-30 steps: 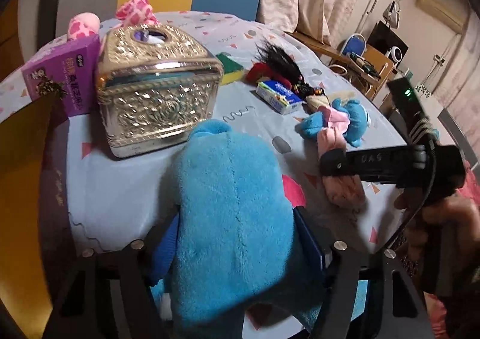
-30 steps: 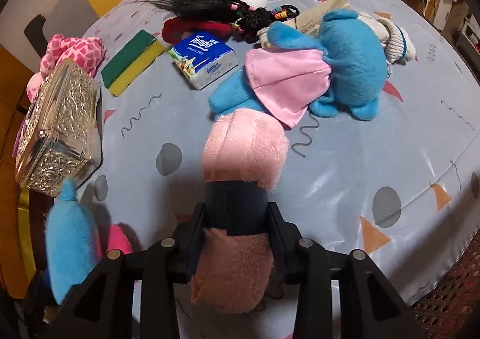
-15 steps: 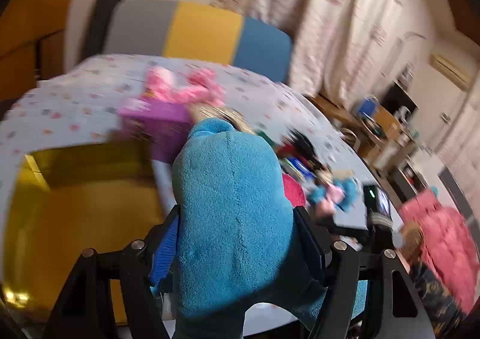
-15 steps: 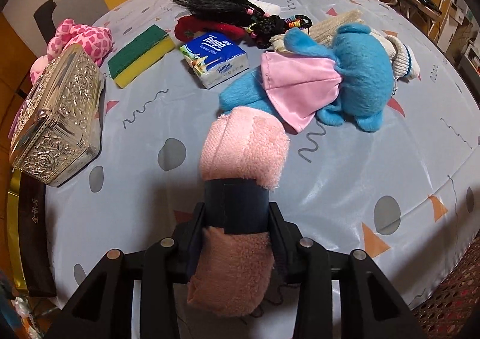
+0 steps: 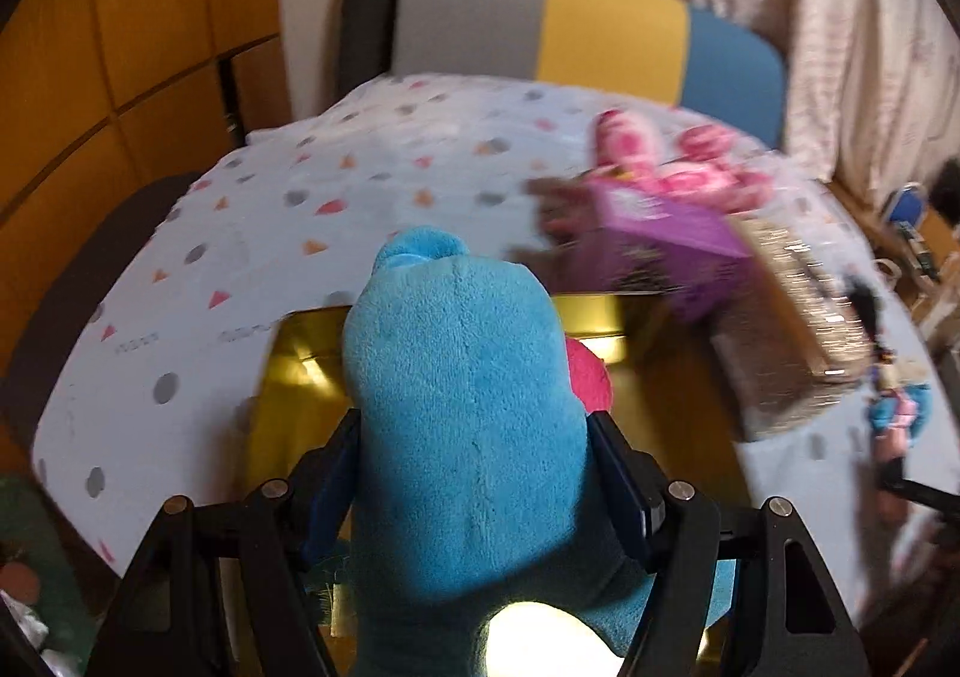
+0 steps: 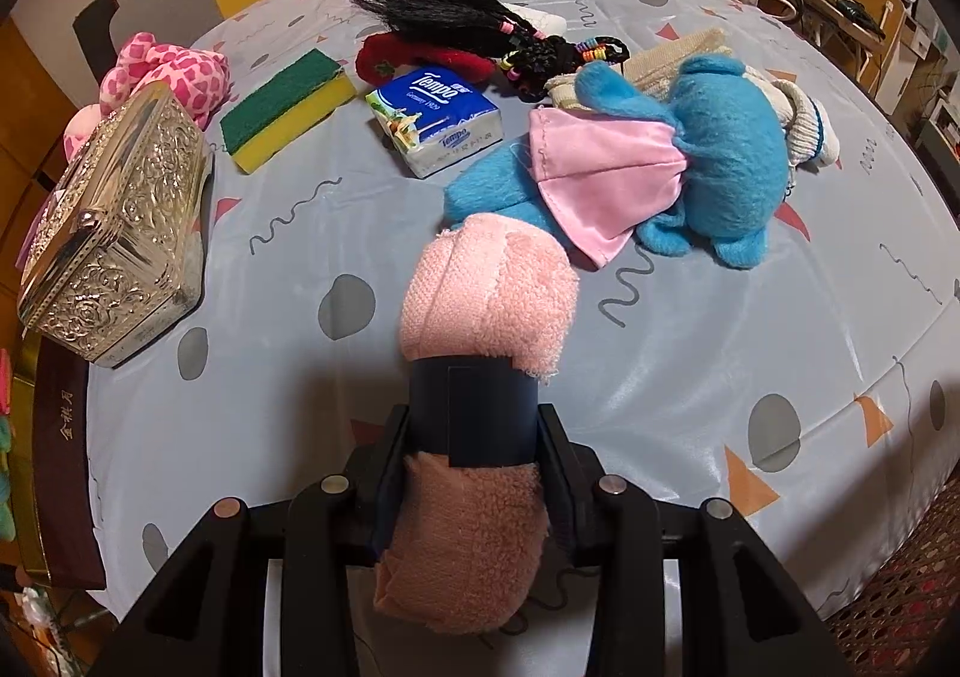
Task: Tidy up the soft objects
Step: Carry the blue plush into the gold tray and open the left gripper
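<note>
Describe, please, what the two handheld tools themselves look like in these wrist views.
Both look alike: matte black angular frames that spread into two arms, each dotted with round silver screw heads. The left tool carries dark blue pads on the inner faces of its fingers. The right tool has black fingers of the same build. No cables, markings or sleeves show in either view.

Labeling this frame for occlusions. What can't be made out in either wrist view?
- Left wrist: blue plush toy in the left gripper hides most of the gold box interior.
- Left wrist: purple box and pink spotted plush are motion-blurred; print unreadable.
- Right wrist: rolled pink towel in the right gripper covers the pads.
- Right wrist: gold box is cut off by the left edge.
</note>
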Tool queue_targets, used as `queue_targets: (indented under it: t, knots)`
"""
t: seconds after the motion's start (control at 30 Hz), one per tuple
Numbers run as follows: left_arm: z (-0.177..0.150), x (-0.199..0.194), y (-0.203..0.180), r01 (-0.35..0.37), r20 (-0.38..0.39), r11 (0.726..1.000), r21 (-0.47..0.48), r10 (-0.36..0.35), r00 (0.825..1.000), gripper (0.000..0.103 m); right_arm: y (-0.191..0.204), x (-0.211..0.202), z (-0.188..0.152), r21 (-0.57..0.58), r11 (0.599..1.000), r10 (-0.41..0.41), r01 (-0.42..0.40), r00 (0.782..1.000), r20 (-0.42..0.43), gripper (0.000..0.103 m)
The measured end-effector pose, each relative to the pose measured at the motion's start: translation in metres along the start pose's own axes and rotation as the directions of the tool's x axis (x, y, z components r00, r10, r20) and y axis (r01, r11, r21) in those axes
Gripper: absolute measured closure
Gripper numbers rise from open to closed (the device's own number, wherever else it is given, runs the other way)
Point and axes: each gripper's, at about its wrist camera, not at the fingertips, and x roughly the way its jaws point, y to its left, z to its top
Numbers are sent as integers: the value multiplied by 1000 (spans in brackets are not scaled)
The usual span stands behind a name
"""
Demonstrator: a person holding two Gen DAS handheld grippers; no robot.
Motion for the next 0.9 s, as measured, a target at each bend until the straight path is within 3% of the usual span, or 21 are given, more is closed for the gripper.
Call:
queue_targets:
  t: [0.2,0.4,0.5,0.67,0.8,0.9]
  knots:
    - [-1,38,41,-89,-61,996,-13,88,994,30,2,1,0,-19,1000,-13,13,1000,8,63]
    - [-6,56,51,-95,-84,994,-55,90,992,23,3,2,0,-40,999,-31,32,999,13,62]
    - [-6,48,49,-100,-43,991,-91,96,994,15,5,2,1,-52,998,-40,41,999,14,62]
    - [-3,11,41,-116,58,982,-151,126,990,13,6,1,1,-60,997,-52,53,998,21,62]
    - [-10,-30,12,-62,158,985,-158,87,984,10,11,1,-1,-83,994,-74,76,997,36,62]
    - [-21,-49,-12,-15,185,987,-158,44,982,9,15,2,-1,-103,991,-87,91,995,39,62]
